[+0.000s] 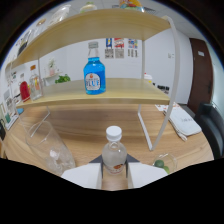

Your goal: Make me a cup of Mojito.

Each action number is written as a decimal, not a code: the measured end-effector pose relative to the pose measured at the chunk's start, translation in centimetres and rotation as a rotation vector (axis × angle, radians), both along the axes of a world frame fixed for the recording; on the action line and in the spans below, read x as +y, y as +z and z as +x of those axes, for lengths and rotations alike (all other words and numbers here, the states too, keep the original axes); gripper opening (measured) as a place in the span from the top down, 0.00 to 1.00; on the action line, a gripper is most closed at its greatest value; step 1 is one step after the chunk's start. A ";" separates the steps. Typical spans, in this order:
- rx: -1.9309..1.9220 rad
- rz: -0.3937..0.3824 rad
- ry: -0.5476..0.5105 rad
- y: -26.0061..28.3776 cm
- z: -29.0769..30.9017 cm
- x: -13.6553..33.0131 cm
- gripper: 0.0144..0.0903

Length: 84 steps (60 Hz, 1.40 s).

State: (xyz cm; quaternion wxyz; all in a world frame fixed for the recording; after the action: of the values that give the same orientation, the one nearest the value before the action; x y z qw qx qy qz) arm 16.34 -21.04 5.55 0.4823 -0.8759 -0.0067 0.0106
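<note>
A small clear bottle (114, 150) with a white cap stands upright between my fingers, its base hidden by them. My gripper (114, 166) is shut on it, with a finger (90, 172) pressing against each side. Just left of the fingers is a tall clear glass (48, 142) with ice cubes in the bottom. Close to the right finger is a low glass (162, 162) holding a green lime piece. Beyond, on the lower board of a wooden shelf (125, 92), stands a blue bottle (94, 75) with a pale cap.
The shelf's white legs (145, 125) stand on the wooden table beyond the bottle. A red jar (24, 91), clear jars and green leaves (62, 78) sit at the shelf's left end. A white flat object (183, 122) lies on the right, with a dark chair (212, 125) past it.
</note>
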 end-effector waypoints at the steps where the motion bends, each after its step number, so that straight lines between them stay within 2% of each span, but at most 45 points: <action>1: 0.000 -0.004 0.001 -0.4 -0.1 0.1 0.74; 17: -0.001 -0.077 0.033 -4.3 -1.1 0.1 0.74; 42: 0.004 -0.106 0.004 -4.9 -1.1 -0.3 0.72; 45: 0.011 -0.118 -0.002 -5.0 -1.0 -0.6 0.69; 49: 0.013 -0.133 -0.014 -4.9 -0.8 -1.2 0.54; 50: 0.018 -0.130 -0.012 -4.8 -0.9 -1.3 0.49; 55: 0.017 -0.106 -0.017 -3.4 -1.0 -2.1 0.10; 57: 0.005 -0.090 -0.024 -2.6 -0.8 -2.5 0.05; 69: 0.003 0.049 -0.086 5.7 -1.5 -5.5 0.06; 76: 0.039 0.126 -0.088 9.7 -4.2 -8.1 0.06; 80: 0.040 0.152 -0.080 10.8 -5.8 -9.4 0.07; 84: 0.049 0.144 -0.059 10.8 -7.8 -10.6 0.07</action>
State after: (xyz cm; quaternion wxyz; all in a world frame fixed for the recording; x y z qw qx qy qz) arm 8.50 -31.66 16.34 0.5443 -0.8382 0.0301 0.0174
